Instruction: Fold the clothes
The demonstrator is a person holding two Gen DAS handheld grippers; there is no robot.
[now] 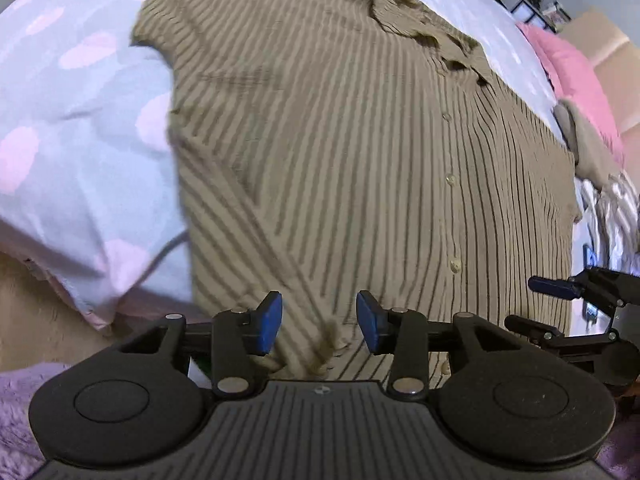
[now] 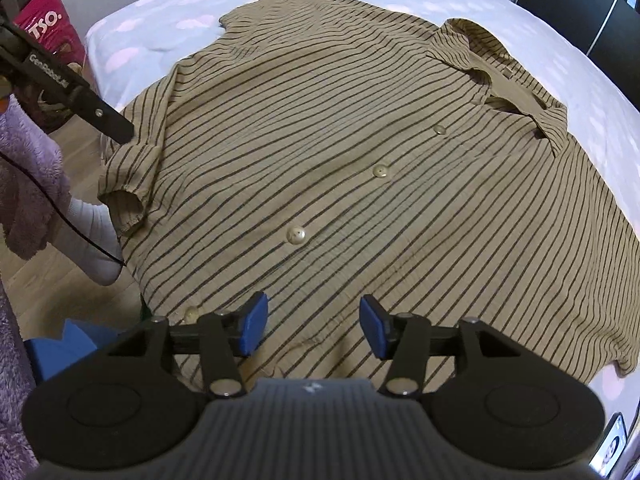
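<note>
We find the shirt (image 2: pixel 360 184) to be thin, crinkled woven cloth, matt, with glossy pearly buttons (image 2: pixel 296 235). The bedsheet (image 1: pixel 80 128) is smooth matt cotton-like cloth. Both grippers (image 1: pixel 319 322) (image 2: pixel 312 326) are matt black plastic with ribbed housings, bright metal pivot pins and smooth blue pads (image 2: pixel 374 332). The floor (image 2: pixel 60 292) looks like satin wood.

We hold left gripper (image 1: pixel 319 322) and right gripper (image 2: pixel 310 326) angled steeply down, jaws apart, nothing gripped.
</note>
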